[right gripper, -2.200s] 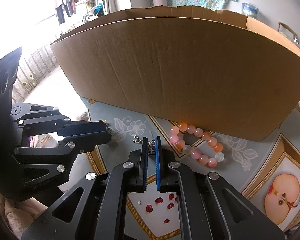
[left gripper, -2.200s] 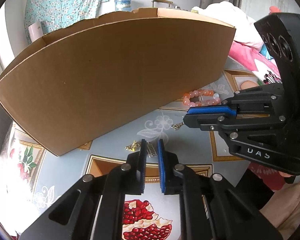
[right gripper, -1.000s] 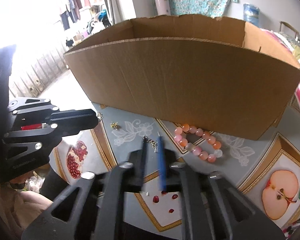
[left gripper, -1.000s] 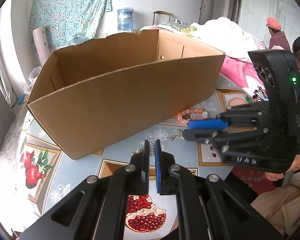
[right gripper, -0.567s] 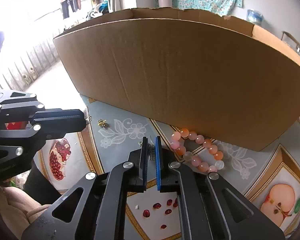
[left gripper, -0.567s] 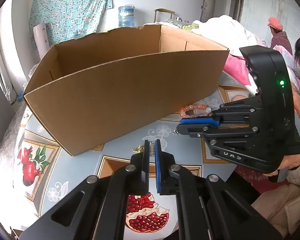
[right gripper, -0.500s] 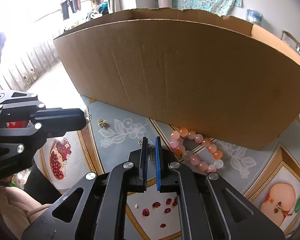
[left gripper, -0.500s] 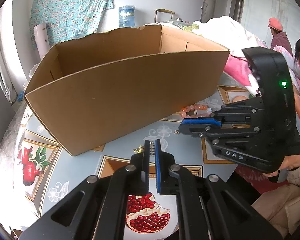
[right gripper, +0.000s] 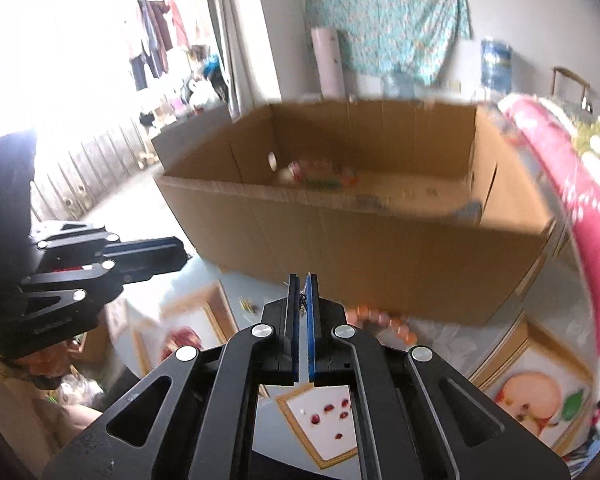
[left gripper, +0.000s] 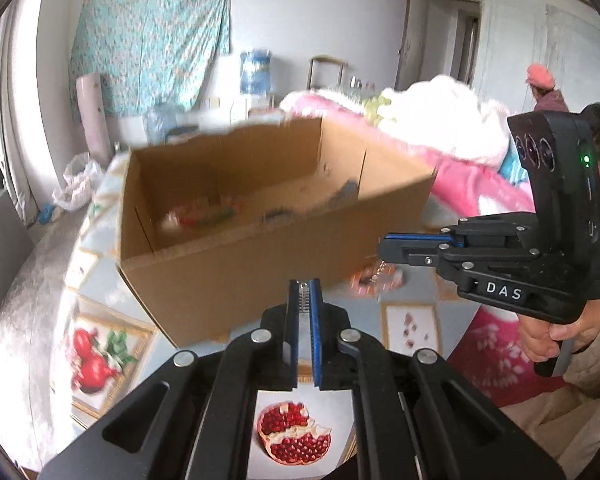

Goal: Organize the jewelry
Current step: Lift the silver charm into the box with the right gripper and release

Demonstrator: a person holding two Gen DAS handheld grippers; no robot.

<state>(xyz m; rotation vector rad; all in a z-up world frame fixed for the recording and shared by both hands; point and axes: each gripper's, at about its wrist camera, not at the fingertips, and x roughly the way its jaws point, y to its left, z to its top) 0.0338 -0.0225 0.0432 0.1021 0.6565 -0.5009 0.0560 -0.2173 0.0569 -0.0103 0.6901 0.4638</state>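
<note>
Cardboard box (left gripper: 260,256) fills the middle of both views on the fruit-print tablecloth (left gripper: 100,344). Lower centre, the left gripper (left gripper: 305,292) is closed on a silver clasp (left gripper: 304,298). The right gripper (right gripper: 303,288) pinches a thin chain (right gripper: 302,300), and the pink bead bracelet (right gripper: 384,322) lies just right of it, before the box.

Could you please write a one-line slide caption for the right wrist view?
Right gripper, fingers shut on a small chain piece, raised before the open cardboard box; bead bracelet lies on the table.

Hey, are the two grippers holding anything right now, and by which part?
Left gripper: a small ridged silver metal piece, pinched at the fingertips. Right gripper: a thin dark chain, nipped near the tips; which part cannot be told.
</note>
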